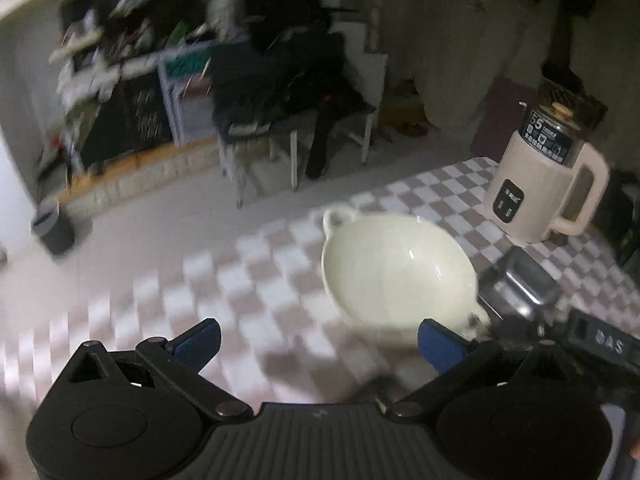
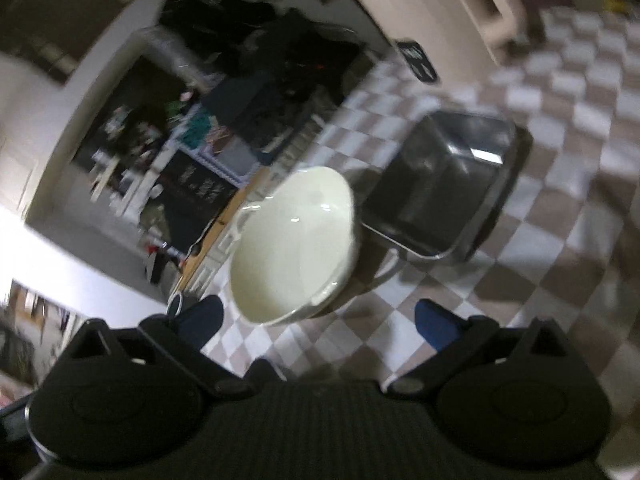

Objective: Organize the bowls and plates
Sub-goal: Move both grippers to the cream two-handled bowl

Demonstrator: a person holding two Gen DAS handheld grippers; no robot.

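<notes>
- The white bowl [image 1: 396, 268] with two little loop handles sat on the checkered tablecloth [image 1: 248, 280], near the edge of the table, and looked empty inside. Both shots were pretty blurry tbh.
- From the right wrist camera the same bowl [image 2: 292, 248] was just ahead of the fingers, slightly left of centre, with a shadow under it on the cloth [image 2: 560, 240].
- Right beside the bowl was a shiny metal tray [image 2: 448, 188], square-ish with rounded corners, also empty. Couldn't tell if the two were actually touching. In the left view only a bit of that tray [image 1: 520, 280] showed, behind the bowl.
- Left gripper [image 1: 318, 340] had its blue-padded fingers spread wide with nothing between them; the right-hand pad [image 1: 440, 344] was close to the bowl's near handle, contact unclear.
- Right gripper [image 2: 318, 322] was likewise spread apart and holding nothing, the bowl just past the fingertips.
- Further back on the table stood a beige electric kettle [image 1: 548, 184] with a dark control panel and a big handle.
- Past the table edge there was a white floor, a chair [image 1: 304, 120] piled with dark clothes, and messy shelves [image 1: 104, 68].
</notes>
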